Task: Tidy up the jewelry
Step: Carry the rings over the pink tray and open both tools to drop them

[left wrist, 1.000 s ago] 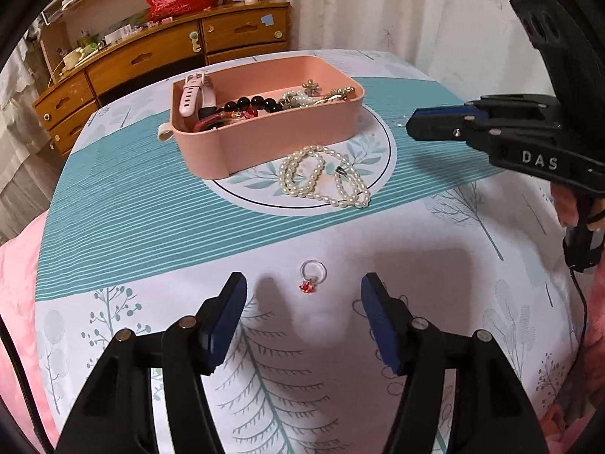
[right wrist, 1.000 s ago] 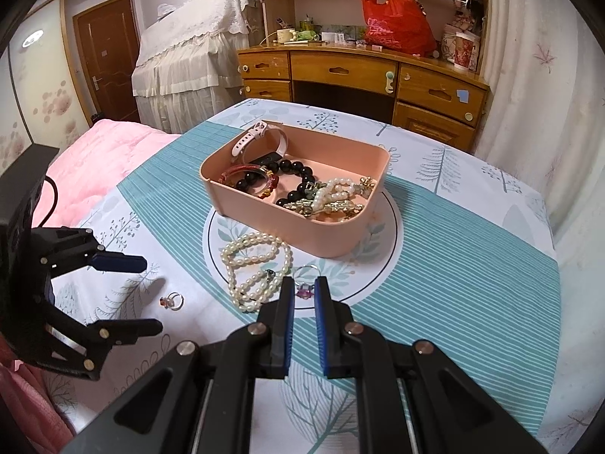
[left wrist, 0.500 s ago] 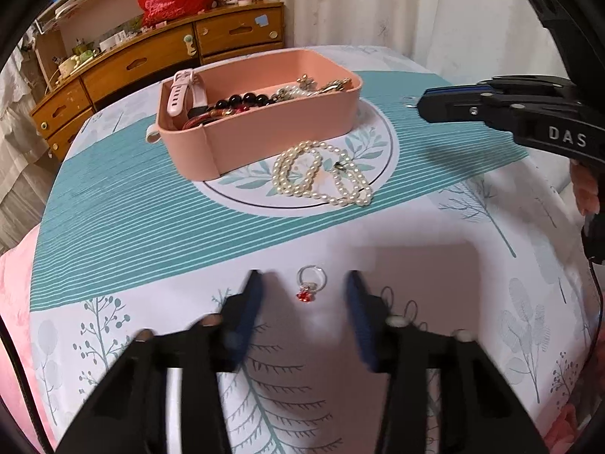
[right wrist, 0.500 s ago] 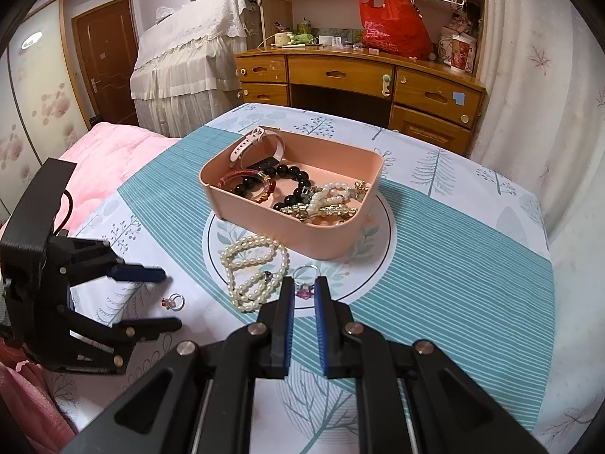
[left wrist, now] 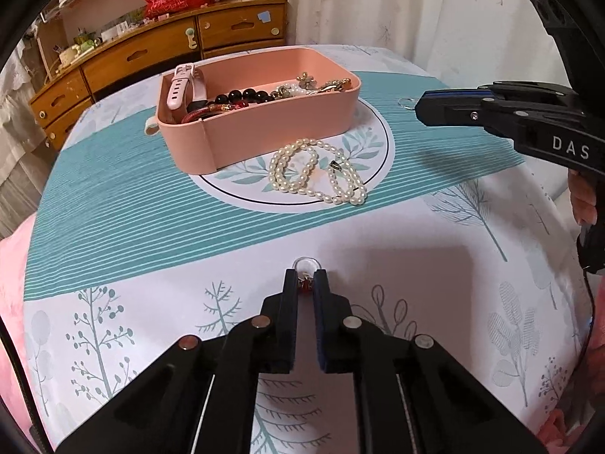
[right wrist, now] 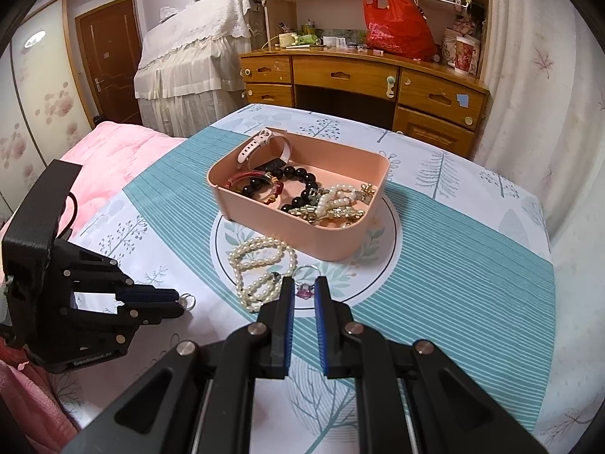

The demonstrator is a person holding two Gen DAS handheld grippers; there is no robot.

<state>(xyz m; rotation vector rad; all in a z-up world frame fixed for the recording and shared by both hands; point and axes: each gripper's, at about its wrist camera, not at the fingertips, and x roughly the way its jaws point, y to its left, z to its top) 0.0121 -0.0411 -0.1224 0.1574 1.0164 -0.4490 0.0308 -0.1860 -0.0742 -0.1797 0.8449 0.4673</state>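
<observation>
My left gripper (left wrist: 304, 279) is shut on a silver ring with a red stone (left wrist: 305, 269) at the tablecloth surface; the ring also shows in the right wrist view (right wrist: 187, 300) at the left fingertips. My right gripper (right wrist: 303, 286) is shut on a silver ring with a pink stone (right wrist: 305, 290), held above the table near the box; its loop shows in the left wrist view (left wrist: 407, 102). A pearl necklace (left wrist: 315, 175) lies loose on the cloth in front of the pink box (left wrist: 264, 125), which holds a watch, bead bracelets and other jewelry (right wrist: 302, 189).
The table is round with a teal and white tree-print cloth (left wrist: 151, 227). A wooden desk with drawers (right wrist: 363, 79) stands behind it. A pink bed (right wrist: 109, 159) lies at the left. White curtains (left wrist: 416, 7) hang at the back right.
My left gripper moved forward over the red-stone ring and its jaws closed on it. The right gripper stayed shut on the pink-stone ring and barely moved.
</observation>
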